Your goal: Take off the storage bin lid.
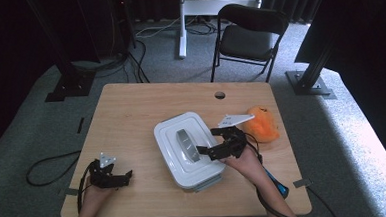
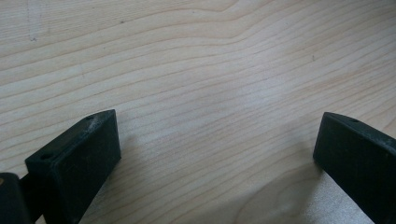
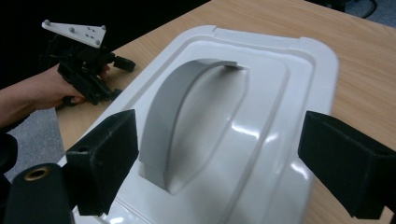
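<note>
A white lidded container (image 1: 188, 149) lies in the middle of the wooden table (image 1: 131, 106), its lid carrying a grey arched handle (image 1: 185, 143). My right gripper (image 1: 214, 141) hovers open at the container's right side, jaws pointing left toward the handle. In the right gripper view the handle (image 3: 173, 126) arches up between and beyond the two spread jaws, nearer the left one. An orange plush toy (image 1: 262, 123) sits right of that gripper. My left gripper (image 1: 127, 176) rests open near the table's front left, and its own view has bare wood (image 2: 210, 93) between the jaws.
A black chair (image 1: 247, 35) and a white desk leg (image 1: 181, 24) stand beyond the table's far edge. A round cable hole (image 1: 220, 95) sits near the far edge. Black stands flank the table on the carpet. A blue object (image 1: 277, 184) pokes out by the right forearm.
</note>
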A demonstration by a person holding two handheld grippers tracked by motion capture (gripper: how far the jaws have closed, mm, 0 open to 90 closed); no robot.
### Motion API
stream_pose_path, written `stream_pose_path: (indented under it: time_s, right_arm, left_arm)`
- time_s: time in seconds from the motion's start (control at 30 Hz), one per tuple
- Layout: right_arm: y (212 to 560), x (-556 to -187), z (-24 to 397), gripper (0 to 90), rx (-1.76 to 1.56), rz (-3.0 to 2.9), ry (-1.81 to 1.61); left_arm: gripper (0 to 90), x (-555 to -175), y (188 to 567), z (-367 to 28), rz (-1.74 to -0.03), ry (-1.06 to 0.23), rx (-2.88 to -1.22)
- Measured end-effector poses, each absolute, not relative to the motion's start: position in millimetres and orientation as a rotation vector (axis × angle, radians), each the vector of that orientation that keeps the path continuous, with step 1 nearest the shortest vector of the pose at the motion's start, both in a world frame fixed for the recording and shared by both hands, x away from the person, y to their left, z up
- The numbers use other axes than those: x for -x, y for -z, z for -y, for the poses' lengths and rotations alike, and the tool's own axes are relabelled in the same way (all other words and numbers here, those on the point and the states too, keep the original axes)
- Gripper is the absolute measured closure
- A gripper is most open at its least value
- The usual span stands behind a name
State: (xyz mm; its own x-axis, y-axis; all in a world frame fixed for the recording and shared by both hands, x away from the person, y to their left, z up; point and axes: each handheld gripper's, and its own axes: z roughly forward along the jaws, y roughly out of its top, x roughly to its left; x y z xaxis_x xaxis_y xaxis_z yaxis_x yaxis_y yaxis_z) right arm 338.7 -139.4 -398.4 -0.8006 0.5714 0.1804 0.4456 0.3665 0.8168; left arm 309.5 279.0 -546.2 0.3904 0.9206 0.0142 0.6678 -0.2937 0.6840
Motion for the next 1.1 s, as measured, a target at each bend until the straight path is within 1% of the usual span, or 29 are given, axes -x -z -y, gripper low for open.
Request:
stream_pose_path:
  time_s: [0.33, 0.4, 0.77, 0.83, 0.87, 1.0, 1.1]
  right_arm:
    - [405, -335, 113, 11.6, -0.923, -2.518, -1.331]
    - [406, -335, 109, 13.3, -0.928, -2.522, -1.313]
    - [409, -332, 93, 15.2, -0.962, -2.499, -1.214]
    - [409, -332, 91, 20.4, -0.961, -2.496, -1.191]
    - [410, -331, 90, 20.5, -0.963, -2.497, -1.191]
    - [411, -329, 86, 34.2, -0.943, -2.486, -1.160]
    - [411, -327, 86, 42.5, -0.953, -2.493, -1.171]
  left_arm:
    - [1.1, -309, 546, -279, -1.354, -0.552, -2.060]
    - [1.1, -309, 546, -279, -1.355, -0.552, -2.060]
    - [1.1, -309, 546, -279, -1.354, -0.552, -2.060]
    - [1.1, -309, 546, -279, -1.354, -0.552, -2.060]
    - [1.1, -309, 546, -279, -1.354, -0.552, -2.060]
    - [1.1, -309, 546, -279, -1.355, -0.552, -2.059]
    - [1.1, -309, 546, -279, -1.355, -0.552, -2.060]
